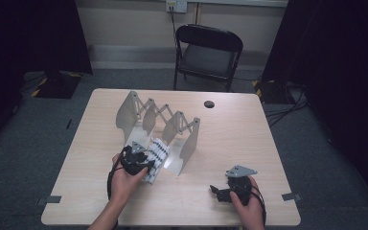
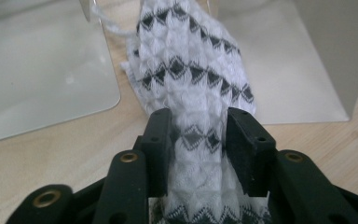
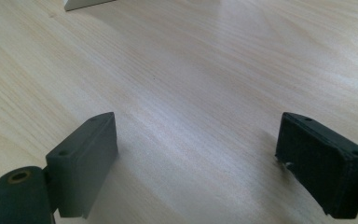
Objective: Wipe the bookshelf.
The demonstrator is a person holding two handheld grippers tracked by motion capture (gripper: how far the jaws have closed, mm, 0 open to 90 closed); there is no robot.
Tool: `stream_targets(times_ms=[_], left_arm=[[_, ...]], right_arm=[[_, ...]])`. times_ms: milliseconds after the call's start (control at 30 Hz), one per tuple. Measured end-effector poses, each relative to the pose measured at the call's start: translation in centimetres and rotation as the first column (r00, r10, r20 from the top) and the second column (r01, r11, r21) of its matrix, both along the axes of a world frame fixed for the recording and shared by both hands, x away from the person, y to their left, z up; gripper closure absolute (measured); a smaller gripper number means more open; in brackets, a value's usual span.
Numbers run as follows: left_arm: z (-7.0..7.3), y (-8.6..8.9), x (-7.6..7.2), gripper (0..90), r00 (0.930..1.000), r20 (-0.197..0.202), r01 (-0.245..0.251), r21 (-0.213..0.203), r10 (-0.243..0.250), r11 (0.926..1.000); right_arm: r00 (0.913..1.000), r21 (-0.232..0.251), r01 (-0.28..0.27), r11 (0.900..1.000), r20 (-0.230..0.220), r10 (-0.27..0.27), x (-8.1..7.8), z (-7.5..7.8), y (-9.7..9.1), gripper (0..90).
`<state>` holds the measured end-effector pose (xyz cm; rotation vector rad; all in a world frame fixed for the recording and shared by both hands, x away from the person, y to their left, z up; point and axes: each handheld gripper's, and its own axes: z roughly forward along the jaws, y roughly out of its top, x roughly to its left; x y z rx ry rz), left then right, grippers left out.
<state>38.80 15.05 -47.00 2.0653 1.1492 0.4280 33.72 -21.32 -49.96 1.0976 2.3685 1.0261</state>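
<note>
- The left tool [image 2: 198, 140] has its jaws part way shut around a white cloth with black diamonds [image 2: 191, 70], and both pads touch the cloth
- The cloth lies on the counter [image 1: 230, 139] at the open front of the grey fold-out rack [image 1: 158, 120], between two of its plates
- The right tool [image 3: 196, 154] has its jaws wide apart with nothing in them, low over bare wood near the front edge
- Lots of free counter lies around the right tool
</note>
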Motion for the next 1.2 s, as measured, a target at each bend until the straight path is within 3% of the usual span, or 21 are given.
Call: stream_targets(times_ms=[133, 200, 367, 433, 500, 567, 600, 667, 800, 933, 1200], left_arm=[[1.0, -0.9, 0.0, 46.0, 0.9999, 0.013, 0.008, -0.018, -0.007, 0.9998], [1.0, -1.2, 0.0, 42.0, 0.9997, -0.004, 0.022, 0.015, -0.022, 0.9996], [-0.1, -1.5, 0.0, 37.6, 0.9994, -0.034, 0.001, 0.045, 0.001, 0.9990], [-0.9, -1.7, 0.1, 36.2, 0.9976, -0.070, 0.004, 0.086, 0.002, 0.9963], [-1.4, -1.8, 0.1, 34.5, 0.9992, -0.039, 0.002, 0.112, 0.003, 0.9937], [-1.5, -1.7, 0.1, 38.3, 0.9993, -0.037, -0.006, 0.110, 0.010, 0.9939], [-1.4, -1.7, 0.2, 40.9, 0.9994, -0.033, -0.002, 0.129, 0.006, 0.9917], [-1.2, -1.7, 0.2, 52.3, 0.9994, -0.034, 0.001, 0.142, 0.004, 0.9899], [-0.8, -1.6, 0.5, 68.1, 0.9970, -0.075, -0.008, 0.133, 0.018, 0.9911], [-0.2, -1.1, 0.7, 71.5, 0.9946, -0.103, -0.005, 0.066, 0.012, 0.9978], [3.5, -0.2, 1.6, 71.7, 0.9985, -0.053, -0.014, 0.040, 0.016, 0.9991]], right_arm=[[1.0000, 0.001, 0.001, 1.0000, 0.001, -0.001, 0.0, 0.0, 0.0, 11.9], [1.0000, 0.000, 0.001, 1.0000, 0.000, -0.001, 0.0, 0.0, 0.0, 11.9], [1.0000, 0.000, 0.001, 1.0000, 0.000, -0.001, 0.0, 0.0, 0.0, 12.0], [1.0000, -0.001, 0.001, 1.0000, 0.001, -0.001, 0.0, 0.0, 0.0, 12.0], [1.0000, -0.002, 0.002, 1.0000, 0.003, -0.002, 0.0, 0.0, 0.0, 12.2], [1.0000, -0.001, 0.001, 1.0000, 0.003, -0.001, -0.1, 0.0, 0.0, 12.2], [1.0000, -0.002, 0.000, 1.0000, 0.004, 0.000, -0.1, 0.0, 0.0, 12.2], [1.0000, -0.002, 0.000, 1.0000, 0.003, 0.000, -0.1, 0.0, 0.0, 12.2], [1.0000, -0.001, -0.001, 1.0000, 0.004, 0.001, -0.1, 0.0, 0.1, 12.2], [1.0000, -0.001, -0.001, 1.0000, 0.003, 0.001, -0.1, 0.0, 0.1, 12.2], [1.0000, -0.001, -0.001, 1.0000, 0.003, 0.001, -0.1, 0.0, 0.1, 12.1]])
